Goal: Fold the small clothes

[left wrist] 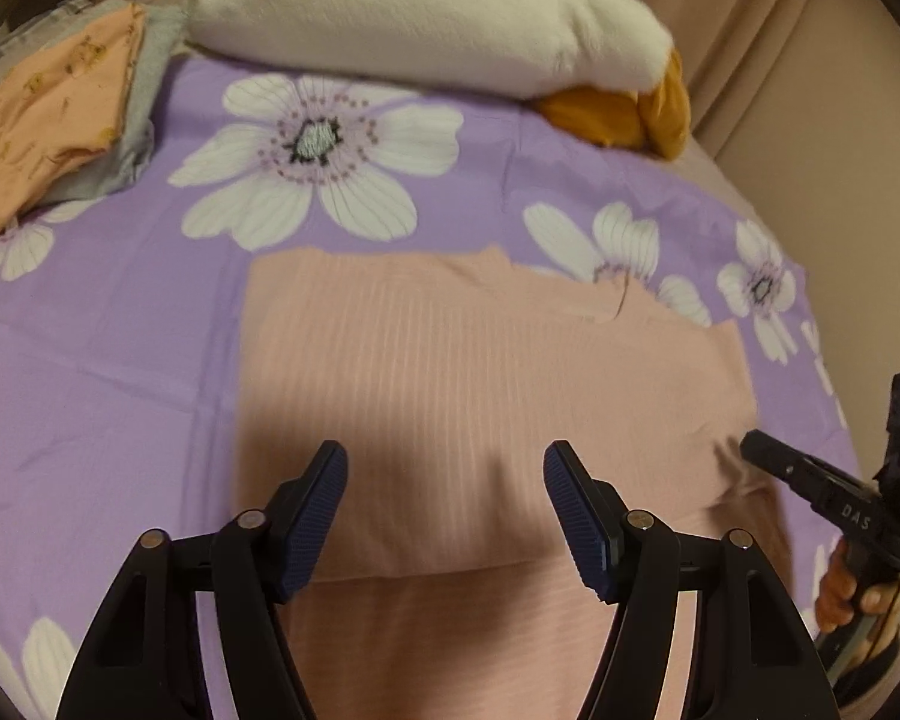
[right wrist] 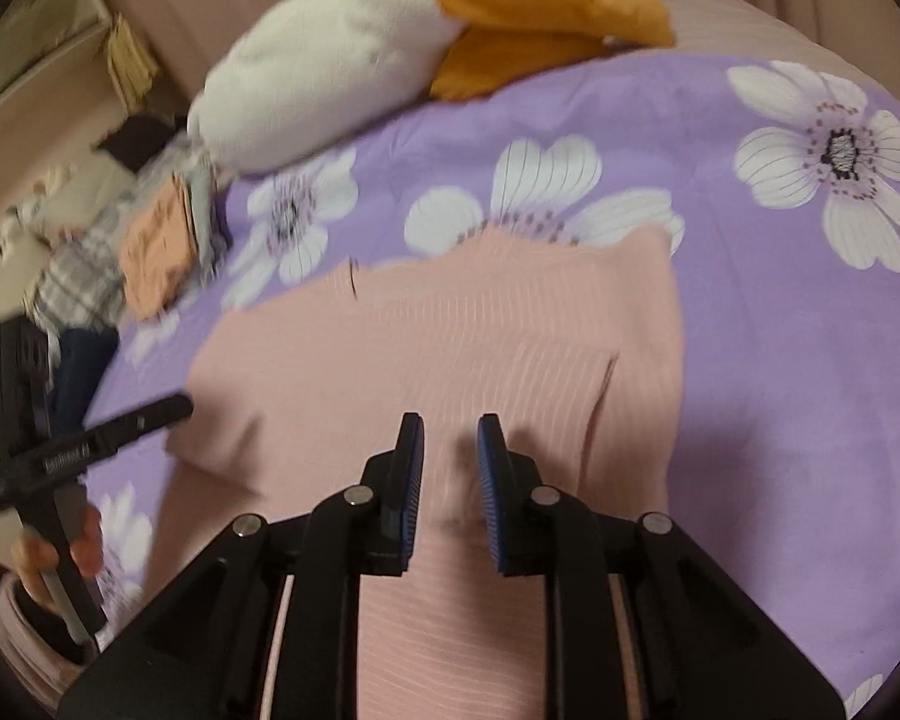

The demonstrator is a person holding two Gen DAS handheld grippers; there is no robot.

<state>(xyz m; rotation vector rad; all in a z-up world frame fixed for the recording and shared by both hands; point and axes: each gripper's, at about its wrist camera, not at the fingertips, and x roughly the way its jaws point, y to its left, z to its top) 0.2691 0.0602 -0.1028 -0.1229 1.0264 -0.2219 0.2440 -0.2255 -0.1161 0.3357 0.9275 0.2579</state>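
Both grippers tilted down over the pink ribbed top (left wrist: 450,372), spread flat and partly folded on a purple flowered bedsheet (left wrist: 120,324). Left gripper (left wrist: 444,516) wide apart, nothing between. Right gripper (right wrist: 450,480) slightly apart, gripping nothing. Plush duck (left wrist: 426,12) behind, folded clothes (left wrist: 48,114) stacked off left, beige curtain (left wrist: 780,90) beyond.

Counts: 1 pink ribbed garment (left wrist: 426,372), 1 stack of folded clothes (left wrist: 48,120), 1 white-and-orange plush toy (left wrist: 426,18), 1 purple floral sheet (left wrist: 102,360), 2 grippers, left (left wrist: 444,516) and right (right wrist: 450,492).
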